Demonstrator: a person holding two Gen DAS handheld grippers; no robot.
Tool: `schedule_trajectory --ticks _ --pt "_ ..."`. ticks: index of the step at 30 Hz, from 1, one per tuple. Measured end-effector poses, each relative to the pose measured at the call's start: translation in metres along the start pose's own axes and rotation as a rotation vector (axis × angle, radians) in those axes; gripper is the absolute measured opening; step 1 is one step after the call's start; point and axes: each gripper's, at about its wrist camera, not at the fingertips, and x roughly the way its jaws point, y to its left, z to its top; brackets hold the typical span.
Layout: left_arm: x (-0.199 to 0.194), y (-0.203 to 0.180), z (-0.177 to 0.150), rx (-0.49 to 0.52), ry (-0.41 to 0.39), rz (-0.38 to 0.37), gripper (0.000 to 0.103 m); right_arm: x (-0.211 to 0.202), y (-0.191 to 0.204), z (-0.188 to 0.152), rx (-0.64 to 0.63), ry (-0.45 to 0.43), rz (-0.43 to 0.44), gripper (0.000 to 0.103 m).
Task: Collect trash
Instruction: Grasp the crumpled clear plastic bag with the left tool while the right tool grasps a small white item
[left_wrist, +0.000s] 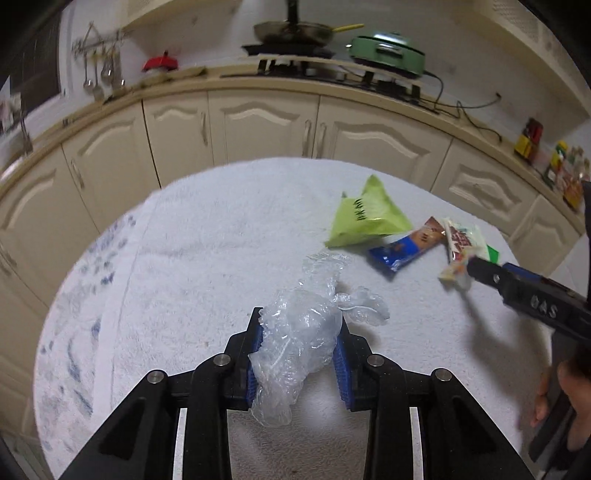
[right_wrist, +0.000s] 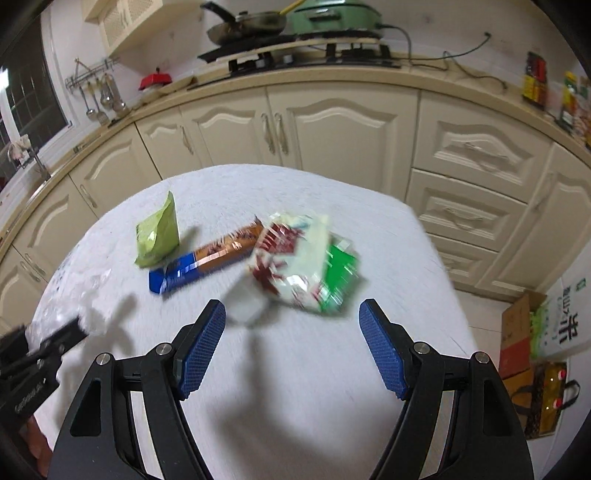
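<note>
Blue pads of the left gripper (left_wrist: 301, 341) press from both sides on a crumpled clear plastic bag (left_wrist: 295, 347), which bulges out above and below the jaws over the white cloth (left_wrist: 207, 258) on the table. No earlier view is given, so only the clamped hold can be told. From this gripper, at 1 o'clock, lies a green pouch (left_wrist: 365, 218); at 2 o'clock a blue bar wrapper (left_wrist: 402, 247) touches it, and beside that sits a white, red and green packet (left_wrist: 463, 251). The right gripper (left_wrist: 476, 267) reaches in from 3 o'clock, its tip at that packet.

In the right wrist view, the right gripper (right_wrist: 291, 347) stands wide apart with nothing between its 2 pads. The packet (right_wrist: 306, 262), blurred, lies just beyond the jaws at 12 o'clock. The bar wrapper (right_wrist: 207, 262) lies at 11 o'clock and the pouch (right_wrist: 157, 236) further out at 10 o'clock. The left gripper (right_wrist: 75, 330) shows at 9 o'clock. Cream cabinets (right_wrist: 332, 125) run behind the table.
</note>
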Motion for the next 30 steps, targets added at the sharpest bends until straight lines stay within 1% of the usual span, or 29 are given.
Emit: schedule_trajectory --ticks 2,4,6,7,8,11,14,16,18,19,20,22,24,26,27,30 --pt "0.003 0.001 -0.004 -0.012 0.017 -0.016 0.030 0.004 -0.003 0.009 0.027 -0.020 -0.025 0.077" --pt "0.002 0.001 -0.003 -0.008 0.022 -0.028 0.030 0.006 -0.009 0.015 0.074 -0.030 -0.016 0.078" --pt "-0.001 0.003 0.004 -0.006 0.018 -0.039 0.030 0.010 -0.009 0.016 0.073 -0.020 -0.023 0.079" --pt "-0.003 0.004 0.003 -0.002 0.016 -0.039 0.030 0.008 -0.008 0.015 0.074 -0.027 -0.041 0.079" --pt "-0.002 0.008 0.005 -0.002 0.015 -0.040 0.030 0.002 -0.003 0.010 0.063 -0.042 -0.083 0.079" --pt "0.012 0.011 0.028 -0.018 0.018 -0.048 0.030 -0.012 0.015 0.001 0.031 -0.078 -0.083 0.079" --pt "0.018 0.005 0.034 -0.035 0.018 -0.043 0.030 -0.011 0.035 -0.001 -0.032 -0.079 -0.079 0.079" --pt "0.021 0.004 0.034 -0.041 0.020 -0.042 0.030 -0.001 0.043 0.001 -0.051 -0.050 -0.074 0.071" --pt "0.021 0.004 0.034 -0.045 0.014 -0.043 0.030 0.011 0.045 0.004 -0.045 -0.019 -0.051 0.048" --pt "0.026 -0.002 0.035 -0.047 0.011 -0.038 0.030 0.015 0.045 0.005 -0.044 -0.011 -0.054 0.046" --pt "0.026 -0.003 0.034 -0.045 0.008 -0.036 0.030 0.017 0.047 0.006 -0.053 -0.024 -0.045 0.044" --pt "0.027 -0.005 0.034 -0.039 0.003 -0.041 0.030 0.019 0.050 0.008 -0.063 -0.012 -0.030 0.039" --pt "0.028 -0.008 0.033 -0.033 -0.006 -0.037 0.030 0.017 0.052 0.006 -0.077 -0.010 -0.027 0.032" --pt "0.029 -0.012 0.034 -0.013 -0.014 -0.047 0.030 0.013 0.050 0.002 -0.077 -0.007 -0.025 0.028" --pt "0.029 -0.013 0.034 -0.009 -0.018 -0.053 0.030 0.009 0.047 -0.002 -0.070 -0.004 -0.008 0.026" --pt "0.022 -0.019 0.035 0.016 -0.045 -0.050 0.030 -0.003 0.038 -0.013 -0.038 0.006 0.037 0.024"
